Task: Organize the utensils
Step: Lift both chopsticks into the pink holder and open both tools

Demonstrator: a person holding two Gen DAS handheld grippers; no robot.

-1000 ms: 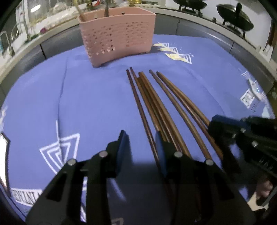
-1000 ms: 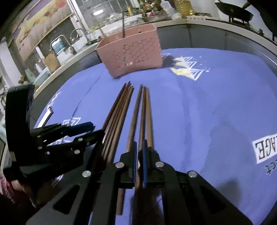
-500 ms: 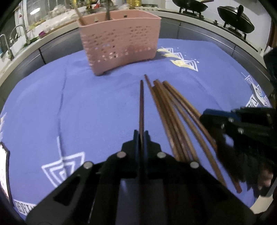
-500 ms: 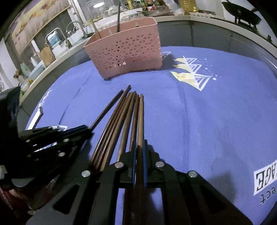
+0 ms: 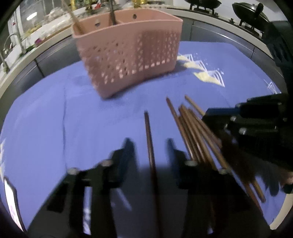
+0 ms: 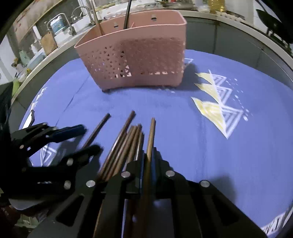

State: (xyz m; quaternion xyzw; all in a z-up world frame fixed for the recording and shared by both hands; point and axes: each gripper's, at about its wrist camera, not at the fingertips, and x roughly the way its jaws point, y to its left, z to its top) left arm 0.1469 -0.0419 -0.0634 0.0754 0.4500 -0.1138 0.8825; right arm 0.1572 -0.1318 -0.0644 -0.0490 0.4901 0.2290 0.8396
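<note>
right wrist | r jaws grip chopstick (image 6: 151,135), tip toward basket (image 6: 146,55) | l jaws wide, 2nd chopstick (image 5: 149,137) between

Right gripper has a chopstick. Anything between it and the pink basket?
Nothing visible. Only bare blue cloth lies between the right gripper, shut on its chopstick, and the pink basket. The other chopsticks lie beside it, off that line.

Basket (image 6: 135,60) behind chopsticks (image 6: 126,144) on cloth (image 6: 183,128); two utensils (image 6: 127,14) stand in basket.
</note>
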